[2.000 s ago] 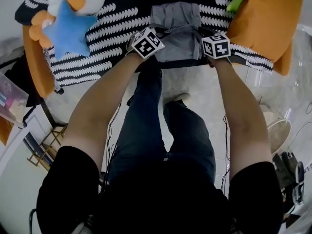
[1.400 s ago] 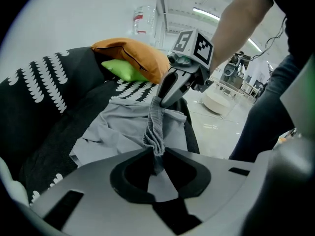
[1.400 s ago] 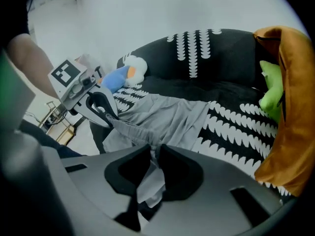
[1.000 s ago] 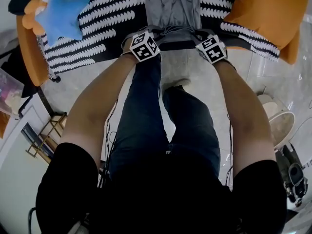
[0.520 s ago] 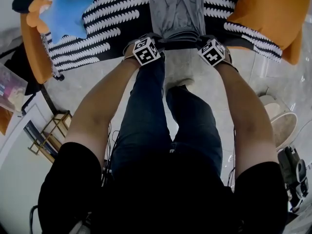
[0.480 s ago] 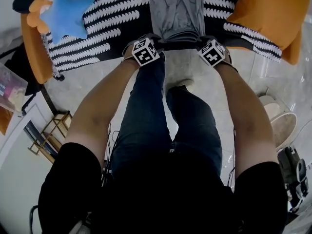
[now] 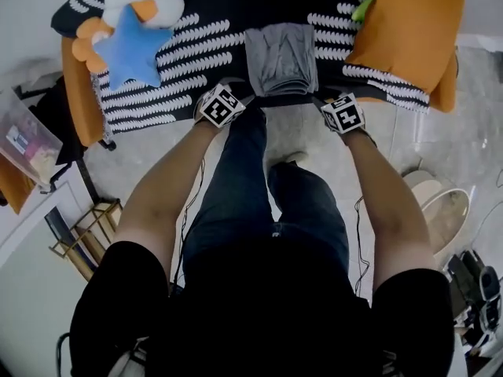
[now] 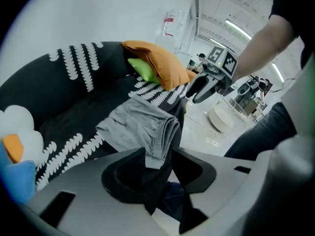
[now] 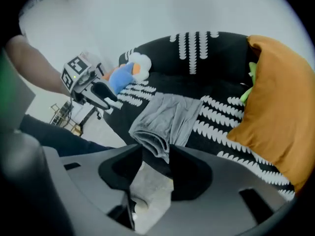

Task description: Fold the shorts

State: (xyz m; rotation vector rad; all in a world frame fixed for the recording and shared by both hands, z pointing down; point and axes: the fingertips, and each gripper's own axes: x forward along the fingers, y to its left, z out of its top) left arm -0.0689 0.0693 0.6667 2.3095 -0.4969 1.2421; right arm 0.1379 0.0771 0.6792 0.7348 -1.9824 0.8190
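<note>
Fingers [image 8: 123, 176] spread on left gripper [image 8: 158, 150], opening on right gripper [image 9: 156, 146] — shorts [image 7: 280, 57] seemingly just beyond.

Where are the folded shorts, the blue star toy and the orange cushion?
folded shorts [image 7: 280, 57], head view: middle of the grey fabric.
blue star toy [image 7: 132, 49], head view: centre of the star.
orange cushion [image 7: 409, 30], head view: middle of its top face.

The head view looks steeply down onto the sofa's [image 7: 185, 49] front edge, while both gripper views sit low and close, looking along their jaws from opposite sides, all three sharing the shorts [image 7: 280, 57] just beyond the jaws.
</note>
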